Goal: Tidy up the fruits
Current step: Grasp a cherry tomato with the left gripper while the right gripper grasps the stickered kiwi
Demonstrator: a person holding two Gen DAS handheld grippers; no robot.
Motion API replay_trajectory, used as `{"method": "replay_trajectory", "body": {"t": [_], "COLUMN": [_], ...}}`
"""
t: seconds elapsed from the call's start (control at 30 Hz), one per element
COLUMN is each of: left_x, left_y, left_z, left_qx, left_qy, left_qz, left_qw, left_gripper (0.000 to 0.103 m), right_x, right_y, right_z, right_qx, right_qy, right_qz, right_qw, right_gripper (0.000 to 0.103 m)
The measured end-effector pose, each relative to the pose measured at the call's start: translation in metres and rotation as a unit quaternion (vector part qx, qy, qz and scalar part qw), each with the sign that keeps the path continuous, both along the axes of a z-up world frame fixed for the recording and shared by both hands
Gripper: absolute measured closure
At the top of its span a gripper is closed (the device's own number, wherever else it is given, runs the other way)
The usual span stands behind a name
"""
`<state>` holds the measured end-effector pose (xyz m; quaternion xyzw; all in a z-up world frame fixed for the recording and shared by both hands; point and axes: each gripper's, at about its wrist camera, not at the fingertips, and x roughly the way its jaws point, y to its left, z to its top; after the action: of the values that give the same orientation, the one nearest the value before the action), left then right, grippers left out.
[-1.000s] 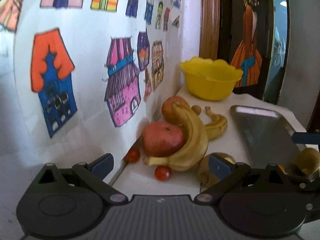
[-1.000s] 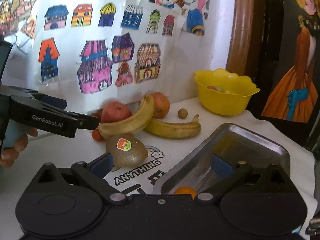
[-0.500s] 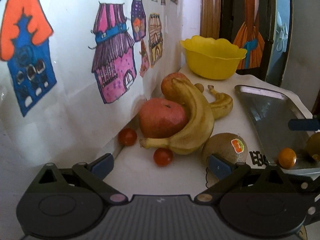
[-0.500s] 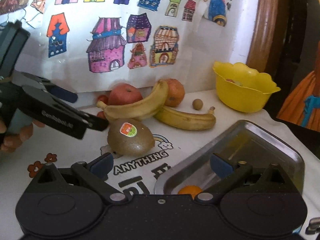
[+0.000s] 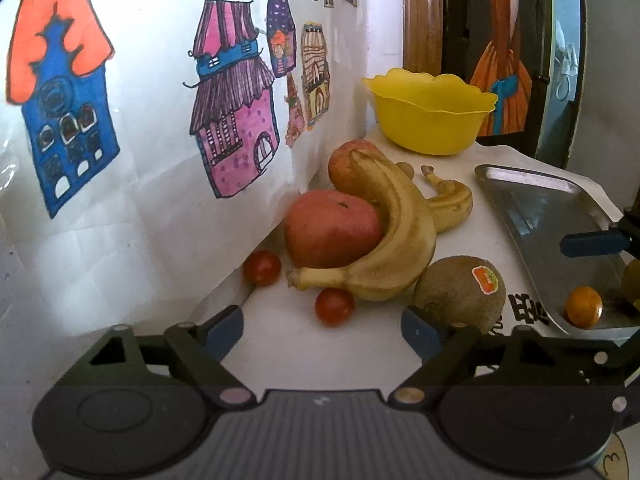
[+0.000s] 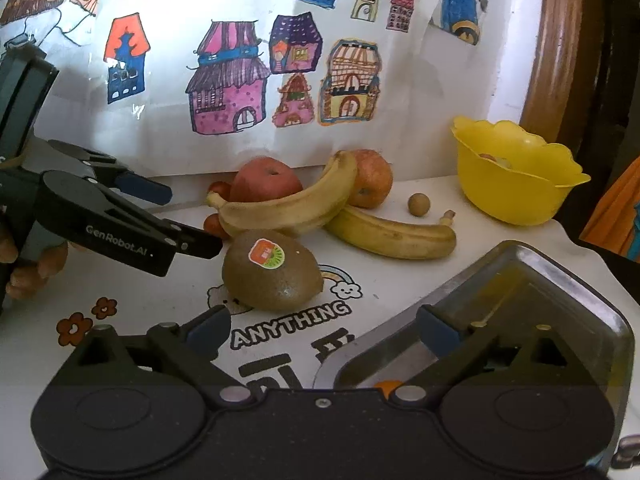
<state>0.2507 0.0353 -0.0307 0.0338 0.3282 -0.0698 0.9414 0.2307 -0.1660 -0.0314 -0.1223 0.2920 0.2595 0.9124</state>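
Now the nearer cherry tomato (image 5: 334,306), low in the centre of the left wrist view, sits almost between the spread fingers of the left gripper (image 5: 322,326), where a second ago it lay further up the frame with the whole fruit pile. The view has closed in on the pile, so the left gripper has come forward and down towards the fruit against the wall. Its jaws stand wide apart and hold nothing. I judge the tomato to be the likely next pick, though the kiwi (image 5: 460,294) with its sticker, touching or nearly touching the right-hand finger at the lower right of centre, could be the aim instead.

Just above the tomato lies a banana (image 5: 384,248) curled round a red apple (image 5: 330,232), with a second cherry tomato (image 5: 262,267) to the left by the wall. Beyond them are another apple (image 5: 346,160) and a second banana (image 5: 450,202); the yellow bowl (image 5: 430,120) stands at upper right.

The right gripper (image 6: 324,330) is open too and empty, low in its own view over the near edge of the metal tray (image 6: 560,276), where a small orange fruit (image 5: 584,306) already rests. Most of the sorting is not yet done.
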Motion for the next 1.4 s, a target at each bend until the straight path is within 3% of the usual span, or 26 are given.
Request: {"method": "replay_trajectory", "body": {"t": [0.47,0.7,1.07,1.3,1.4], "left_x": [0.014,0.017,0.018,0.015,0.014], "left_y": [-0.004,-0.007,-0.009,-0.006,-0.005], "left_z": [-0.009,-0.012,-0.012,-0.012,-0.012], "left_qx": [-0.005,-0.002,-0.008,-0.014,-0.012], "left_qy": [0.007,0.004,0.006,0.006,0.006], "left_qz": [-0.022,-0.029,-0.039,-0.034,-0.028], "left_qw": [0.9997,0.9996,0.9992,0.9993,0.9995], "left_gripper": [0.042,0.044,0.059,0.069,0.078], "right_x": [0.018,0.026,0.034,0.036,0.034], "right_y": [0.02,0.027,0.036,0.04,0.039], "right_z": [-0.007,-0.011,-0.016,-0.018,-0.018], "right_qx": [0.001,0.0,-0.004,0.004,0.005], "right_qy": [0.013,0.019,0.023,0.022,0.021], "right_qz": [0.039,0.042,0.05,0.06,0.059], "right_qw": [0.999,0.999,0.998,0.998,0.998], "right_gripper": [0.017,0.019,0.023,0.032,0.033]}}
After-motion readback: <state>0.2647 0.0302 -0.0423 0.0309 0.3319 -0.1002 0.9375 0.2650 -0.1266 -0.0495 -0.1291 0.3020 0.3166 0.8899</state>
